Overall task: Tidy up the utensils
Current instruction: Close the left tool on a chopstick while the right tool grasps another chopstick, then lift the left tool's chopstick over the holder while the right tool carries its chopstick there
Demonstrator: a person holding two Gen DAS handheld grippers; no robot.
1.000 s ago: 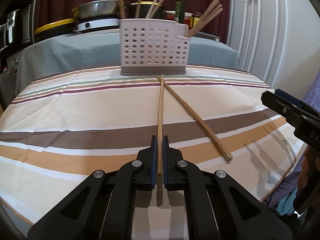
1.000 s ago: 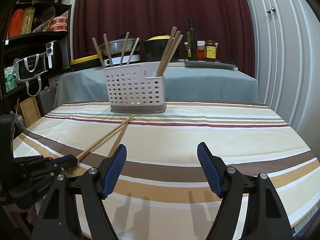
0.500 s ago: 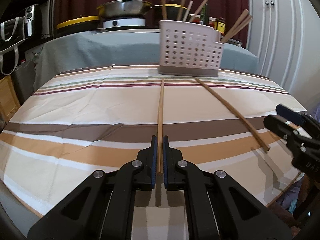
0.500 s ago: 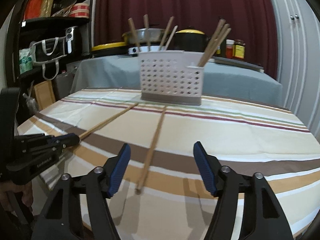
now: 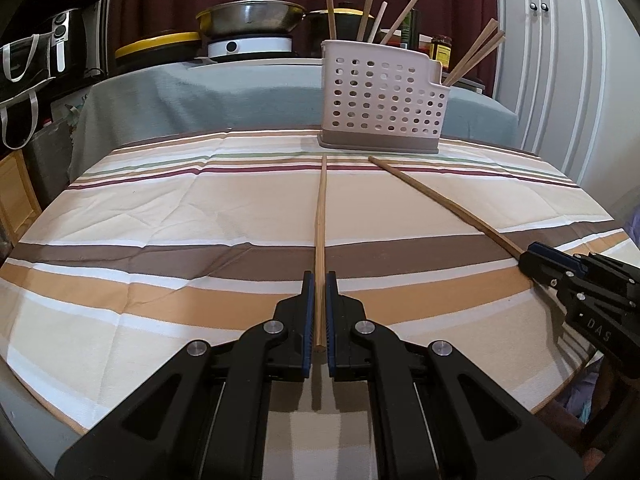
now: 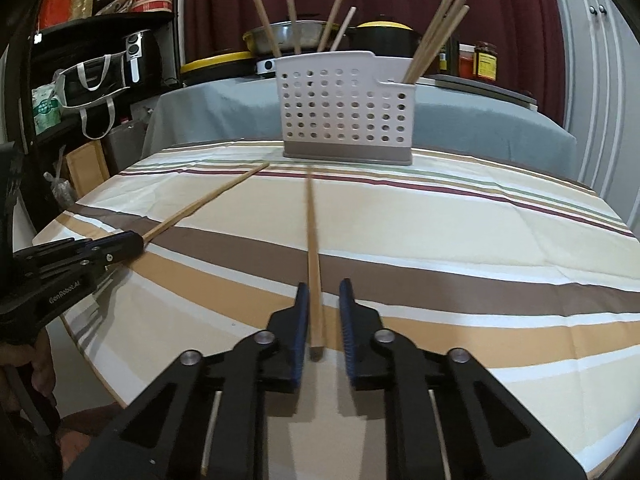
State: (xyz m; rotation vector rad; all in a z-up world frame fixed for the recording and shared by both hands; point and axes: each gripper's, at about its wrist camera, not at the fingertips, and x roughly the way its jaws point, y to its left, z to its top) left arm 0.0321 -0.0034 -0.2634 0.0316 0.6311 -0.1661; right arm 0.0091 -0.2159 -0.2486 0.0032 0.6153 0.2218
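Chopstick [image 5: 320, 216] pinched by left tongs [image 5: 319, 312]; right tongs [image 6: 323, 316] narrowly straddle another [image 6: 313, 248].

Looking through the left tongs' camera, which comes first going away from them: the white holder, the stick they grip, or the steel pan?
1. The gripped chopstick, clamped between the left tongs.
2. The white holder, mid-table, slightly right.
3. The steel pan, behind on the grey-covered counter, left of the holder.

Two long wooden chopsticks [image 5: 321, 216] [image 5: 444, 200] lie before the white perforated caddy [image 5: 382, 98].
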